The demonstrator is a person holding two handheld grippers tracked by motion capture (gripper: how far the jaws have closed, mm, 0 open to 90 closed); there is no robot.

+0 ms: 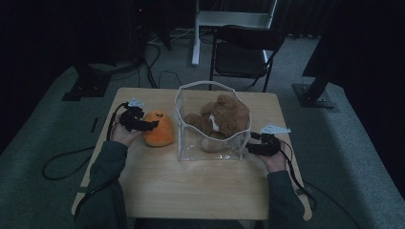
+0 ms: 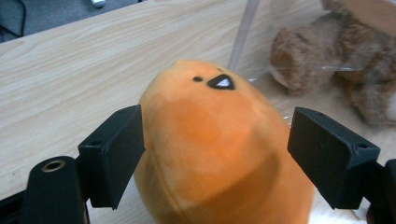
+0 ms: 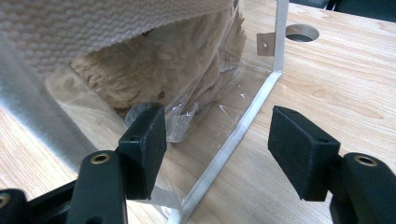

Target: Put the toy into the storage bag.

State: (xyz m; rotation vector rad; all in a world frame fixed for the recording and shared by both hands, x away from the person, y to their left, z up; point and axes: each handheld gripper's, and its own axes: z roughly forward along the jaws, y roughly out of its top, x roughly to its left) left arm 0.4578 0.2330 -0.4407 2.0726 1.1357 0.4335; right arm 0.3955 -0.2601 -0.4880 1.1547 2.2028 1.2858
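Seen from the high view, a person seated at a pale wooden surface works two hand-held tongs on either side of a clear plastic bag that stands upright at the middle with a brown teddy bear slumped inside it. The left tongs reach in from the left edge to an orange plush toy, which sits on the surface just beside the bag's left wall; the right tongs lie at the bag's lower right corner. A dark folding chair stands beyond the far edge. In the left gripper view, the orange plush toy, its small black eye and beak on top, stands between the two black jaws of the left tongs, which are spread; the left pad looks to be touching or all but touching the fabric while the right pad stands clear of it, so the toy is not clamped. The teddy bear shows behind the bag's wall at upper right. In the right gripper view, the right tongs are spread wide around the bag's white-edged bottom corner, neither pad pressing on the plastic; the bear's brown fur presses against the wall, and a woven white strap crosses the top.
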